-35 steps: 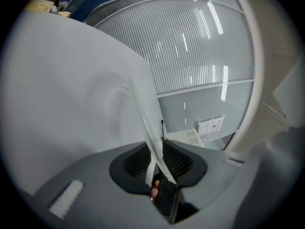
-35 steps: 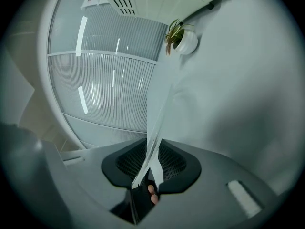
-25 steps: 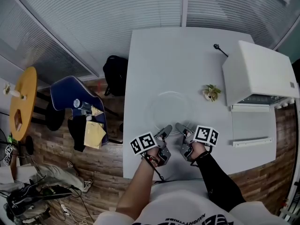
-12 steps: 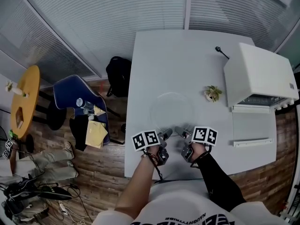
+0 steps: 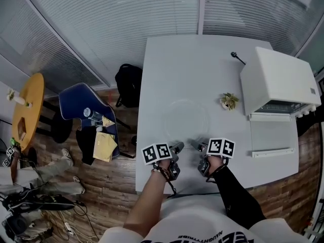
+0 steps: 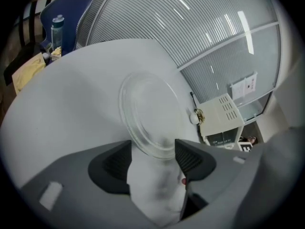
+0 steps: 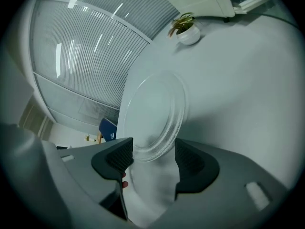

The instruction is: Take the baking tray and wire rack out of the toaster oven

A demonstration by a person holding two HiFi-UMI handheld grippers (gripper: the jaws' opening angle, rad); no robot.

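Observation:
The white toaster oven (image 5: 279, 79) stands at the table's right side with its door (image 5: 272, 135) folded down flat. A grey grille shows in its mouth (image 5: 276, 107); I cannot make out a baking tray. My left gripper (image 5: 177, 146) and right gripper (image 5: 196, 145) hover side by side near the table's front edge, far left of the oven. Both point at a clear glass plate (image 5: 185, 118). Each has just been opening its jaws, and both now stand open with nothing between them, in the left gripper view (image 6: 152, 152) and in the right gripper view (image 7: 152, 155).
A small potted plant (image 5: 229, 100) sits between the plate and the oven. A black cable end (image 5: 237, 54) lies at the table's back. Left of the white table (image 5: 167, 65) are a blue chair (image 5: 83, 110), a black bag (image 5: 127, 82) and a round yellow table (image 5: 28, 108).
Both grippers have drawn back a little from the plate toward the table's front edge, rolled, and spread their jaws wider. The plate and the oven have stayed put.

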